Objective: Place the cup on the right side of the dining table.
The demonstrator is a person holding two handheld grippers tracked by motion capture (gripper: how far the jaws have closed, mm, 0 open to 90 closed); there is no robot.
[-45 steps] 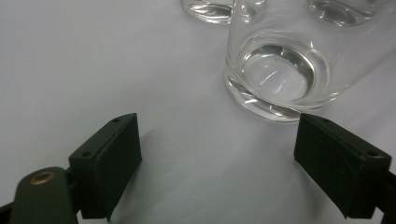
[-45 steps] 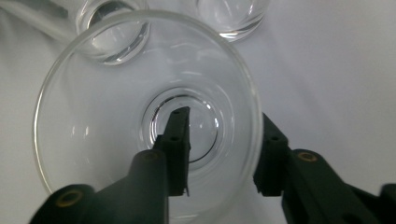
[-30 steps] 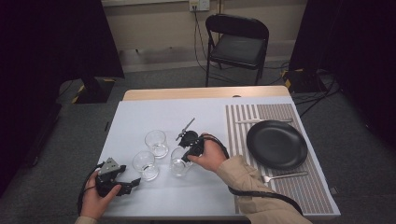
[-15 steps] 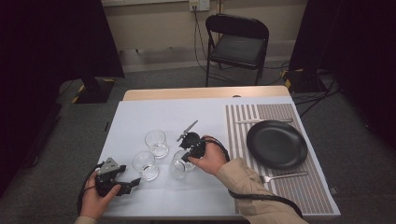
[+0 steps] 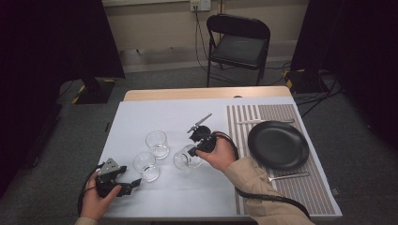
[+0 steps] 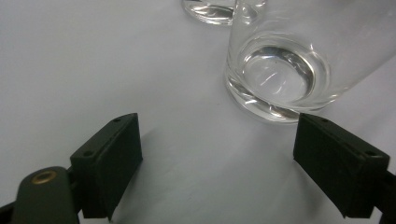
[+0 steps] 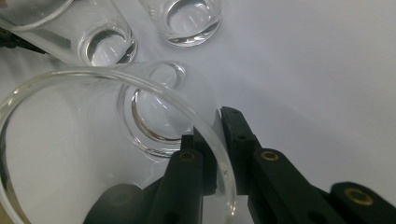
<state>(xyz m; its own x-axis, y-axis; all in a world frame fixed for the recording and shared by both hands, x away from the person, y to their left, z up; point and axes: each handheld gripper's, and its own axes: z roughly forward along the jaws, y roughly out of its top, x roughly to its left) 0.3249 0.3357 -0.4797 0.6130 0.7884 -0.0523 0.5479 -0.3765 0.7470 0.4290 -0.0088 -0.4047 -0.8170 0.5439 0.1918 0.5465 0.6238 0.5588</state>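
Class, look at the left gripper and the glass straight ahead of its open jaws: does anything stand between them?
Nothing visible does. In the left gripper view, bare white table lies between the open left gripper and the nearest glass. The right gripper pinches another glass's rim, off to the side.

Three glasses (image 5: 156, 144) stand left on the counter (image 5: 141, 117); the plate (image 5: 278, 145) lies right on the placemat (image 5: 244, 117), chair (image 5: 238, 46) behind.
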